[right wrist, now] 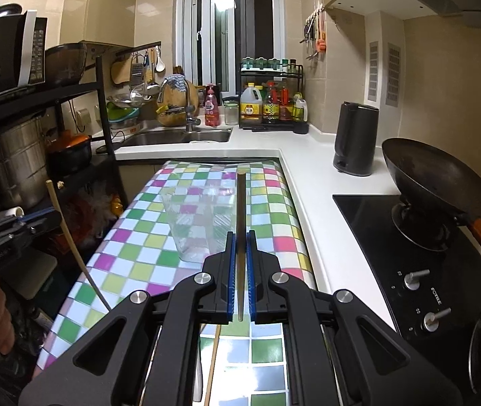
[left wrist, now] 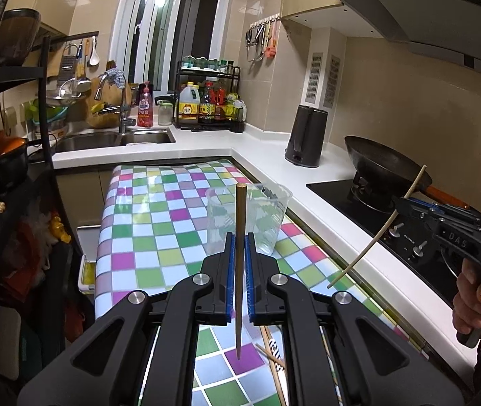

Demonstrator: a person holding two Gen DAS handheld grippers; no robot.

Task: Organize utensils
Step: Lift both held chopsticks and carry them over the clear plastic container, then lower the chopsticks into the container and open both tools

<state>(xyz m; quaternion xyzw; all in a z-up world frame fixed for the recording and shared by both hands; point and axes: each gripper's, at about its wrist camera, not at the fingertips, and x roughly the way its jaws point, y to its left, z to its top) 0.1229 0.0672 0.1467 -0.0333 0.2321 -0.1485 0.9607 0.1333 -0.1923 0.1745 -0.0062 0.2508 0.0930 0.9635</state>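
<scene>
My left gripper [left wrist: 240, 237] is shut on a wooden chopstick [left wrist: 240, 209], which stands up between the blue pads above the checkered table [left wrist: 159, 209]. Just beyond it stands a clear plastic cup [left wrist: 257, 216]. At the right, a hand holds my right gripper [left wrist: 400, 203], shut on a second chopstick [left wrist: 368, 247] that slants down toward the table edge. In the right wrist view, the right gripper [right wrist: 240, 235] clamps its chopstick [right wrist: 241, 203] in front of the cup [right wrist: 199, 226]. The left gripper [right wrist: 56, 215] shows at the left with its chopstick [right wrist: 74, 253].
More chopsticks [left wrist: 270, 358] lie on the cloth under the grippers. A white counter [left wrist: 308, 176] runs along the right with a dark kettle [left wrist: 306, 138], a wok [left wrist: 385, 165] on the stove, and a sink [left wrist: 115, 138] at the back. A black storage rack [right wrist: 71, 155] stands left.
</scene>
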